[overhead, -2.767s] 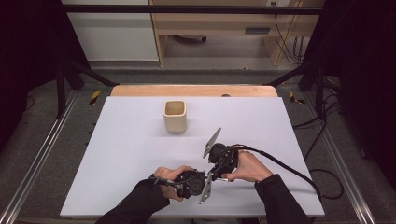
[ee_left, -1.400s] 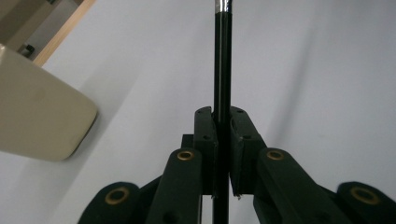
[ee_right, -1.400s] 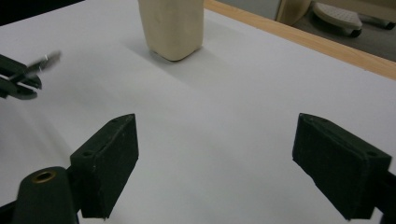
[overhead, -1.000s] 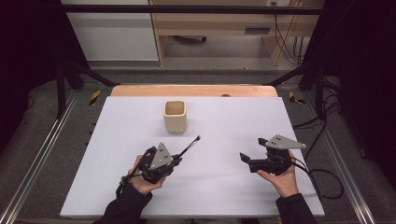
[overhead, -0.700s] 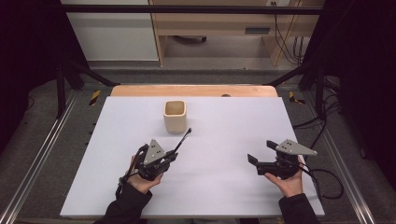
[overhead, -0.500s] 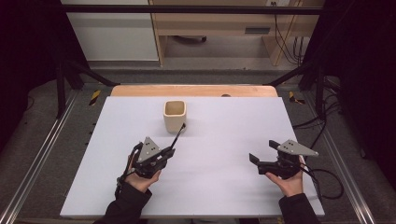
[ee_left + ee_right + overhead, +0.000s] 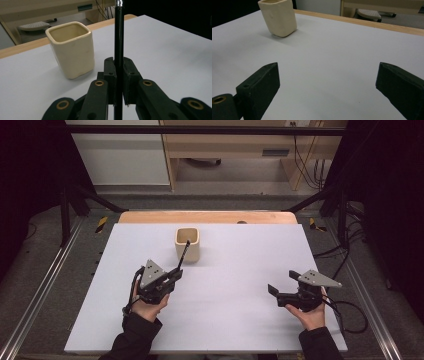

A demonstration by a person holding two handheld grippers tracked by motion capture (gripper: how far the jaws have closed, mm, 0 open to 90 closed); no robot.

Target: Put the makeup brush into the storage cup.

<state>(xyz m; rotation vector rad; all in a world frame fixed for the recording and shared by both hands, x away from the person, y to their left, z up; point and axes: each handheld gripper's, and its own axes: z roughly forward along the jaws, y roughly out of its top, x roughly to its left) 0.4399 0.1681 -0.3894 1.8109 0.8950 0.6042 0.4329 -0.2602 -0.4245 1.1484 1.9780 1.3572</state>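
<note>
A cream square cup stands upright at the table's far middle. My left gripper is shut on a thin black pen, just in front of the cup. The pen slants up and away, and its far end lies over the cup's mouth in the high view. In the left gripper view the pen rises straight between the pressed pads, with the cup to its left. My right gripper hovers over the right side of the table, open and holding nothing; the right gripper view shows its jaws wide apart and the cup far off.
The white table top has a wooden strip along its far edge. Metal frame rails run along both sides. A cable trails from the right gripper. A shelf unit and cables stand beyond the table.
The hands, once together at the front middle, have parted. The left gripper has carried the pen forward to the cup, and its far end has swung over the mouth. The right gripper has barely moved lately.
</note>
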